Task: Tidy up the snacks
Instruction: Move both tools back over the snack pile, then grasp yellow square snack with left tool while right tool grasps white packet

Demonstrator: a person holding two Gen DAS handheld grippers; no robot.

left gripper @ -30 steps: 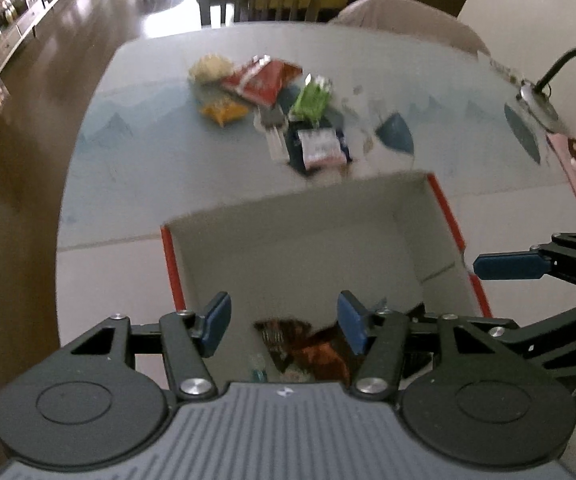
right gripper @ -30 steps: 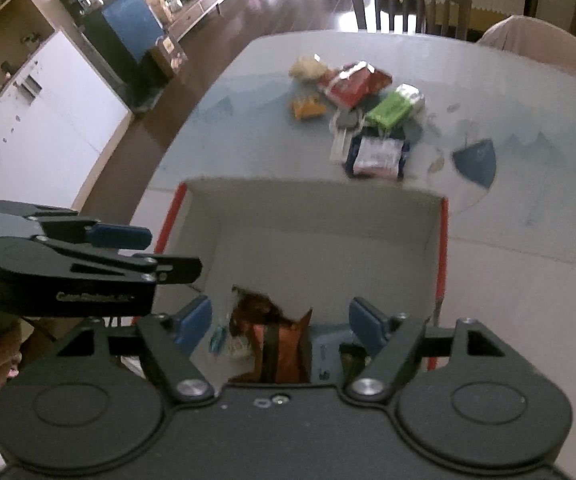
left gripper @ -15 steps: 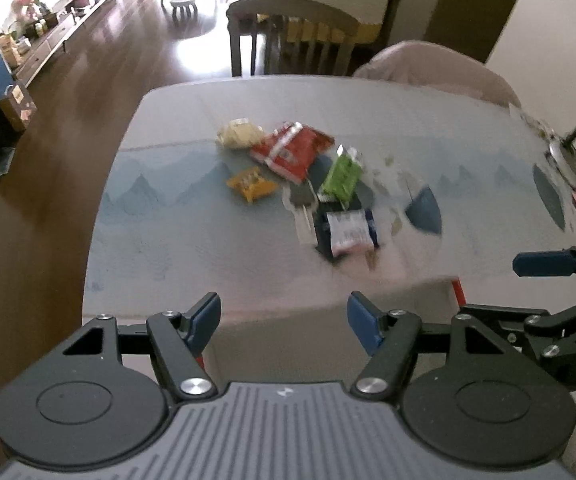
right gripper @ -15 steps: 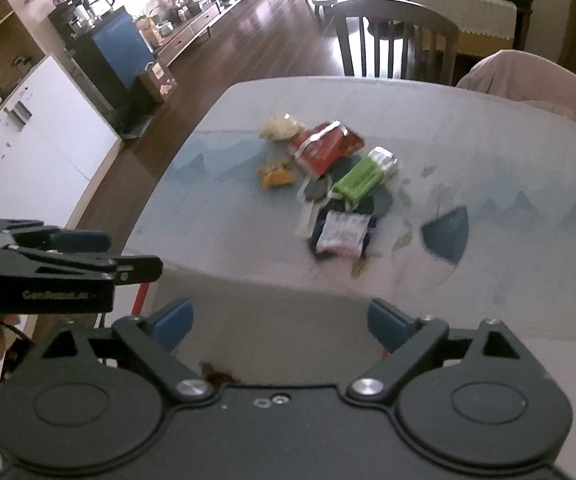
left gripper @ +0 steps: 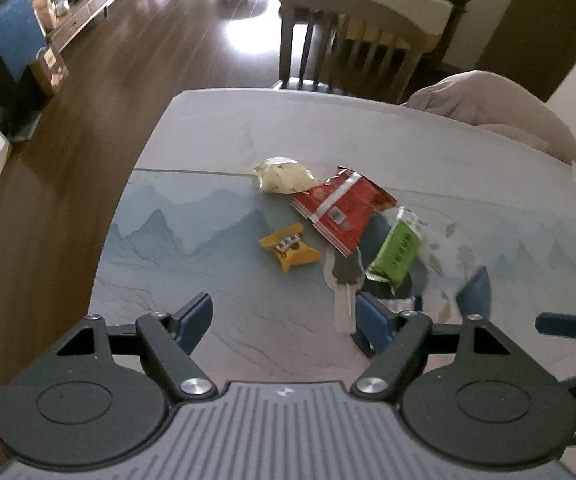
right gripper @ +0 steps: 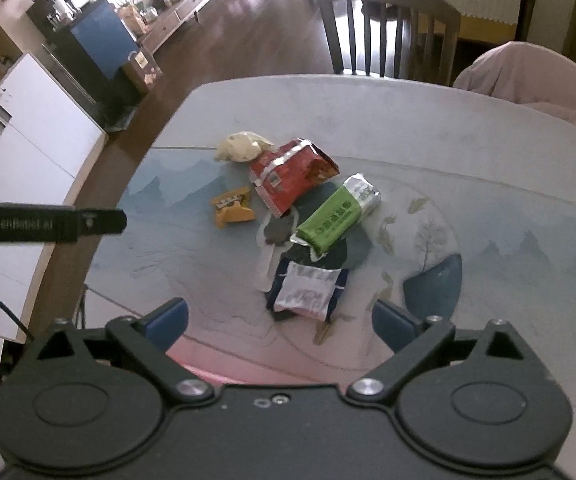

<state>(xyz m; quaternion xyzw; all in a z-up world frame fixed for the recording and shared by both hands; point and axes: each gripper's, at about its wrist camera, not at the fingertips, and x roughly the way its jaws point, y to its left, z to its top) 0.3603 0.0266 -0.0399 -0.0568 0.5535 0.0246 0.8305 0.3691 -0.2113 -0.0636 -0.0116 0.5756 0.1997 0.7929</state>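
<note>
On the pale counter (right gripper: 488, 152), a small yellow crinkled packet (right gripper: 232, 211), red foil bag (right gripper: 288, 174) and green oblong wrapper (right gripper: 338, 216) are lying clustered, the wrapper's long axis slanting far-right. Left gripper (left gripper: 283, 316) and right gripper (right gripper: 279, 318) are opening their jaws, both empty.

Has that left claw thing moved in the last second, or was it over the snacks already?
Yes. The left gripper was over a white box with red edges; now it is past it, nearer the snack pile by the orange packet, jaws opening and empty.
</note>
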